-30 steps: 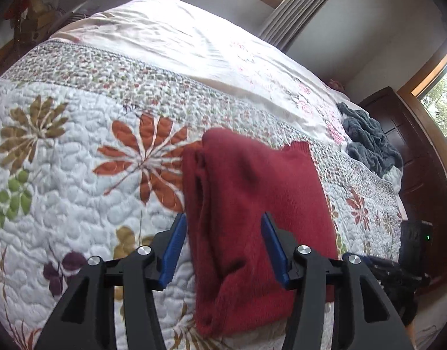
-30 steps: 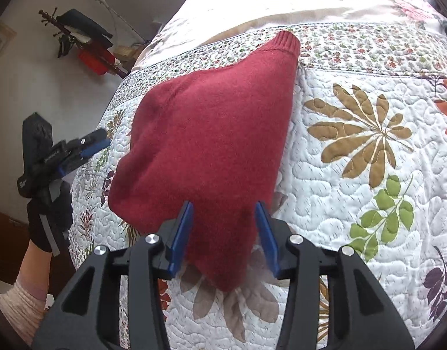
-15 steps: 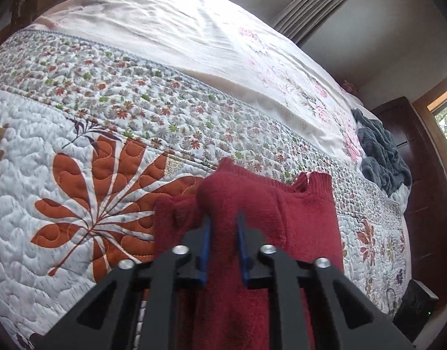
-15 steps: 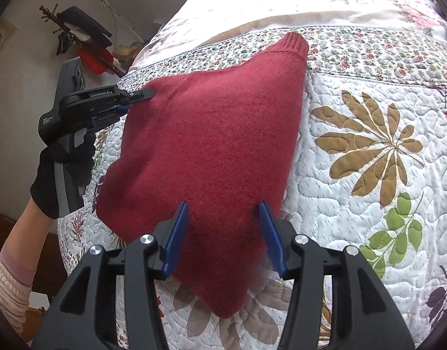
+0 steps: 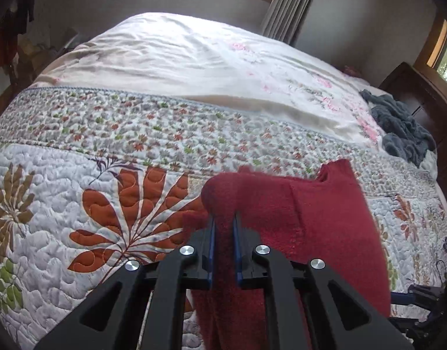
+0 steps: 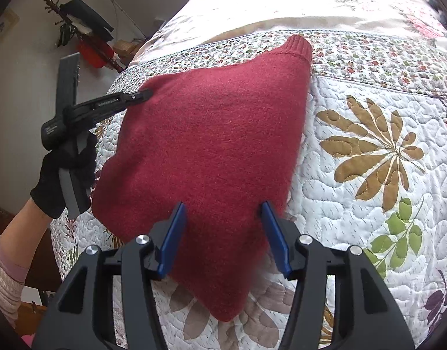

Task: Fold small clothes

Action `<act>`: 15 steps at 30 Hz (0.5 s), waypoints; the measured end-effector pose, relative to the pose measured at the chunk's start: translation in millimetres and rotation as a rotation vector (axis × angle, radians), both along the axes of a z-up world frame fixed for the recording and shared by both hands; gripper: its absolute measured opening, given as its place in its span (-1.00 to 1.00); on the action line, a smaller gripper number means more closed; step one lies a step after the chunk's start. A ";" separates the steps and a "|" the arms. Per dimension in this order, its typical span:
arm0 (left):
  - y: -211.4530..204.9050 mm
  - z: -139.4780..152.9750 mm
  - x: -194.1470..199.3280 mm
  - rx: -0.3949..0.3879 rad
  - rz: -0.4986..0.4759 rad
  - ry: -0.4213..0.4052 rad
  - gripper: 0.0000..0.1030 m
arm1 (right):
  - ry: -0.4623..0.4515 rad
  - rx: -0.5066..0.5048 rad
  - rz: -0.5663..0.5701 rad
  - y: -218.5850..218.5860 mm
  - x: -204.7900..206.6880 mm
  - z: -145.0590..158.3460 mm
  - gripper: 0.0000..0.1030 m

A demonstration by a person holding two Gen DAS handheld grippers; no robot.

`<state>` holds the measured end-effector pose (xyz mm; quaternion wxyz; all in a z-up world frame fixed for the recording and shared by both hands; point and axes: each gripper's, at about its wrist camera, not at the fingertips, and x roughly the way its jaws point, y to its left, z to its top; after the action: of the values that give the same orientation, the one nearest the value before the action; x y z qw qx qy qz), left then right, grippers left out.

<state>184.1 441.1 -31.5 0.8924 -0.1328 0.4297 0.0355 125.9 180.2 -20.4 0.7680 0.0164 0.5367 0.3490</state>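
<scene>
my left gripper (image 5: 223, 227) is clamped on the sweater (image 6: 211, 134) edge ahead, ready to lift a fold. my right gripper (image 6: 222, 227) hangs open over its near corner on the quilt (image 6: 369, 151).

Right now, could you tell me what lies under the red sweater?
The red sweater lies on the leaf-patterned quilt, which shows all around it. Whatever sits directly beneath it is covered. The left gripper pinches one edge.
</scene>
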 end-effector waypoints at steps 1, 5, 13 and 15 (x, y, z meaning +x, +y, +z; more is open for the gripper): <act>0.3 -7.8 2.0 0.006 0.008 0.023 -0.77 | 0.002 -0.001 -0.001 0.4 0.4 -0.5 0.06; 1.5 -14.3 5.5 -0.001 0.021 0.076 -0.69 | 0.015 -0.001 -0.005 0.9 2.9 -1.7 0.07; -5.8 52.7 -63.6 -0.017 0.014 -0.057 -0.64 | 0.092 0.069 -0.048 -29.9 -3.0 0.3 0.11; -18.3 63.7 -90.0 0.005 -0.015 -0.095 -0.58 | 0.126 0.079 -0.057 -37.3 -8.0 -5.0 0.12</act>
<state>94.1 422.8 32.2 0.9123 -0.1287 0.3880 0.0235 117.9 142.9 -25.4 0.7411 0.0839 0.5690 0.3463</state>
